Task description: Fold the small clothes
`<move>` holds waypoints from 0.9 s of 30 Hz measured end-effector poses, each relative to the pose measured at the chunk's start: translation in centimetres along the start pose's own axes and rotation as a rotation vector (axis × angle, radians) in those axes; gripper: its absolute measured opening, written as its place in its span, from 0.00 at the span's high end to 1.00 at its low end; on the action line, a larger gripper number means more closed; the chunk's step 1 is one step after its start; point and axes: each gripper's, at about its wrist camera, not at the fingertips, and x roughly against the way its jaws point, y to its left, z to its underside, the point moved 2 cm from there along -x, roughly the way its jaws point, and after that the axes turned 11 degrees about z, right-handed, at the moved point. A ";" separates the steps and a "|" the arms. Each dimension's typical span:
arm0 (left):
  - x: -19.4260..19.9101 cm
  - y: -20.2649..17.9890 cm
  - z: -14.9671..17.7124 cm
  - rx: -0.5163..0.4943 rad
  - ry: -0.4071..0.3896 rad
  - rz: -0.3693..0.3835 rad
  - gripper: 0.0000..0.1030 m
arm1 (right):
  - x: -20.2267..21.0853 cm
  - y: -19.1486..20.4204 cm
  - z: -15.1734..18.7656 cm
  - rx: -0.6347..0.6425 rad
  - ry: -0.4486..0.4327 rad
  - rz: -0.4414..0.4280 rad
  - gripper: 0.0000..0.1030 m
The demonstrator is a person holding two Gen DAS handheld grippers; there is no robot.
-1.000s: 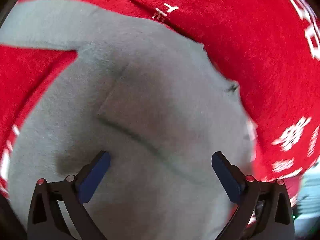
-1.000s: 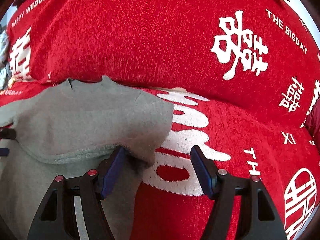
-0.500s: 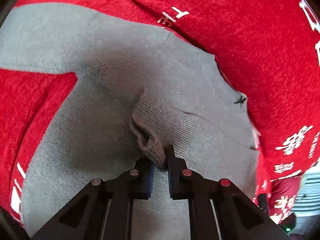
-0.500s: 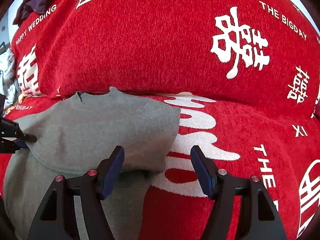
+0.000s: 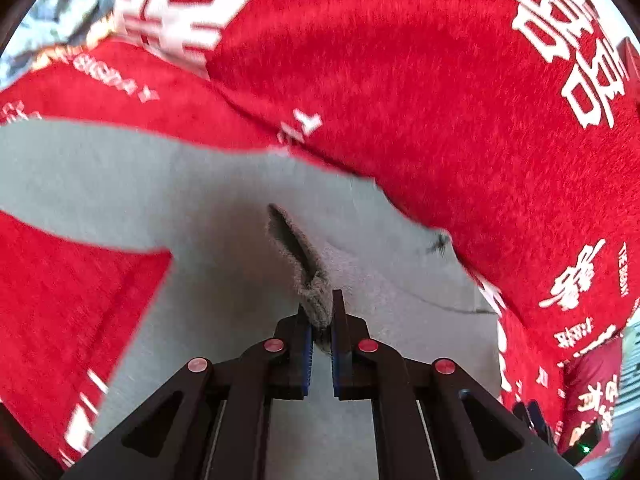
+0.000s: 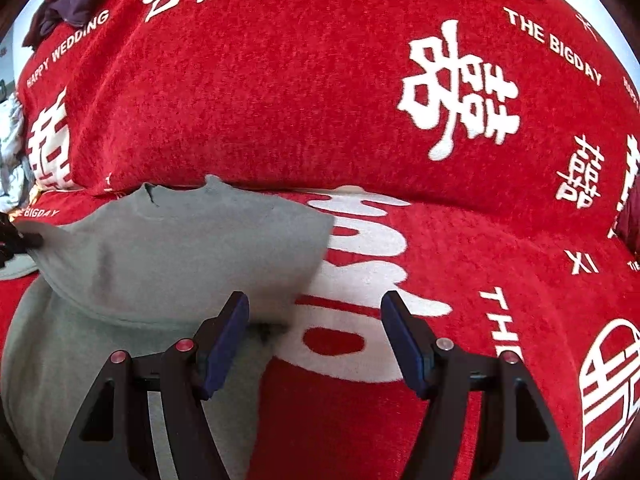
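One grey sweater (image 5: 168, 184), two tongs (image 5: 320, 312) (image 6: 314, 320).

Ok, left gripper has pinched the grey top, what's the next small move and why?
Probably carry the pinched cuff across the body of the grey top toward the right side. The left gripper has just closed on that ribbed cuff, lifting it off the fabric, while the right gripper hangs open at the top's right edge, holding nothing.
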 end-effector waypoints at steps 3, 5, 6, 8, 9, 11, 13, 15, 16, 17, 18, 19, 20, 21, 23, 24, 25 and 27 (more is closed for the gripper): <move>-1.2 2.0 -0.4 0.036 0.028 -0.013 0.92 | -0.7 -0.3 0.5 0.010 0.033 0.013 0.30; -3.0 3.0 -0.1 0.046 0.081 -0.025 0.92 | -1.2 0.1 0.9 0.026 0.058 0.013 0.30; -3.7 3.3 0.1 0.038 0.099 -0.043 0.92 | -1.3 0.3 1.0 0.034 0.061 0.013 0.30; -4.7 3.6 0.6 0.026 0.133 -0.058 0.92 | -1.0 0.8 0.8 0.041 0.053 0.007 0.30; -5.0 3.7 0.8 0.022 0.145 -0.062 0.92 | -0.8 1.1 0.7 0.044 0.045 0.003 0.30; -5.3 4.1 1.0 0.018 0.165 -0.075 0.91 | -0.7 2.0 0.1 0.054 0.025 -0.008 0.30; -4.9 4.7 0.9 0.036 0.172 -0.053 0.91 | -1.0 3.6 -0.5 0.079 0.011 -0.035 0.30; -4.3 5.2 0.9 0.066 0.164 -0.031 0.91 | -1.9 5.3 -0.6 0.122 0.007 -0.050 0.30; -4.0 5.4 0.8 0.076 0.166 -0.022 0.91 | -2.6 6.2 -0.7 0.154 0.013 -0.053 0.30; -3.6 5.5 0.8 0.081 0.168 -0.009 0.91 | -3.2 6.6 -0.6 0.172 0.025 -0.038 0.32; -3.1 5.5 0.8 0.074 0.168 0.001 0.91 | -4.8 6.6 -0.3 0.202 0.070 0.043 0.32; -2.5 5.5 0.9 0.059 0.167 0.007 0.91 | -6.3 6.1 0.0 0.213 0.131 0.135 0.32; -2.2 5.4 0.9 0.041 0.163 0.012 0.91 | -7.4 4.7 0.2 0.150 0.185 0.134 0.32; -1.6 5.1 0.9 0.015 0.156 0.008 0.91 | -7.3 3.5 0.0 0.067 0.189 0.087 0.32; -0.6 4.8 1.0 -0.040 0.138 -0.003 0.91 | -6.5 2.4 -0.6 0.013 0.173 0.104 0.32; -0.2 4.7 1.0 -0.062 0.128 -0.005 0.91 | -5.7 2.6 -1.3 0.041 0.129 0.107 0.32; 0.1 4.8 1.0 -0.065 0.118 -0.014 0.91 | -5.0 3.1 -2.0 0.069 0.083 0.097 0.32; 0.2 4.9 0.9 -0.066 0.086 -0.044 0.91 | -4.4 4.4 -3.2 0.093 0.049 0.017 0.32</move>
